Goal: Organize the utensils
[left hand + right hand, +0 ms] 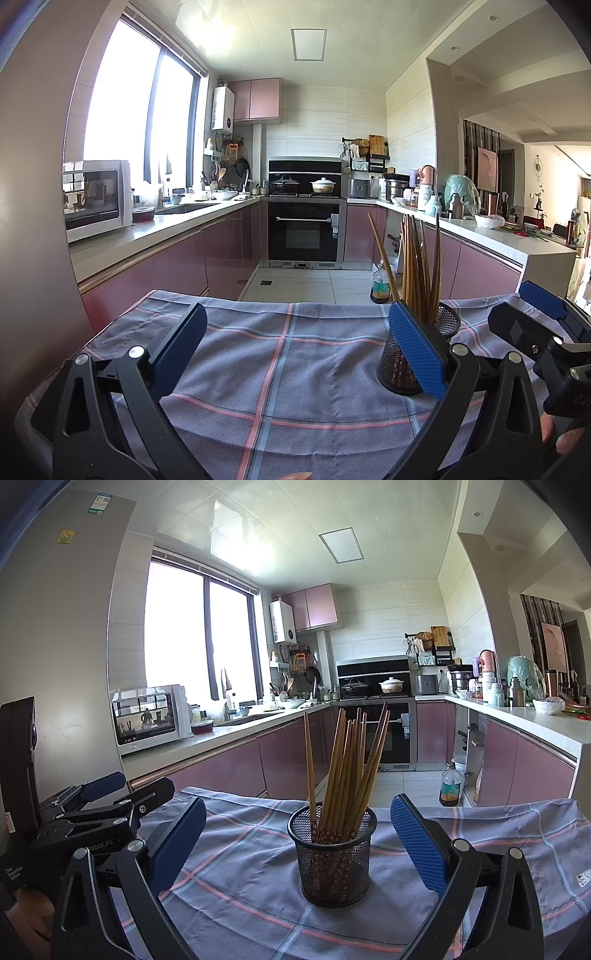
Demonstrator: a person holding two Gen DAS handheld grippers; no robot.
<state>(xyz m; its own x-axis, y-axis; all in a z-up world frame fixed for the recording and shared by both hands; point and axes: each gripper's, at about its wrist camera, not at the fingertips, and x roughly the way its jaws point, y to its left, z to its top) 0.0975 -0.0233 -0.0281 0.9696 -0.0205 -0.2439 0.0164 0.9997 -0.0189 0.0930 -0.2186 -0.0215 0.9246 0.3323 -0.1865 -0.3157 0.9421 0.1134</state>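
A black mesh holder (pixel 334 860) stands upright on the plaid cloth (pixel 240 904) and holds several wooden chopsticks (pixel 347 768), fanned upward. My right gripper (pixel 299 845) is open and empty, its jaws on either side of the holder without touching it. My left gripper (pixel 295 354) is open and empty over bare cloth (pixel 280 369); the holder (pixel 417 354) and the chopsticks (pixel 417 273) sit behind its right finger (pixel 415 349). The right gripper's body (pixel 546 339) shows at the right edge of the left wrist view, and the left gripper's body (pixel 88 819) shows at the left of the right wrist view.
The cloth-covered table ends at its far edge (pixel 295 301), with kitchen floor beyond. A bottle (pixel 450 786) stands on the floor by the pink cabinets. A counter with a microwave (pixel 98 197) runs along the left; a cluttered counter (pixel 480 221) runs along the right.
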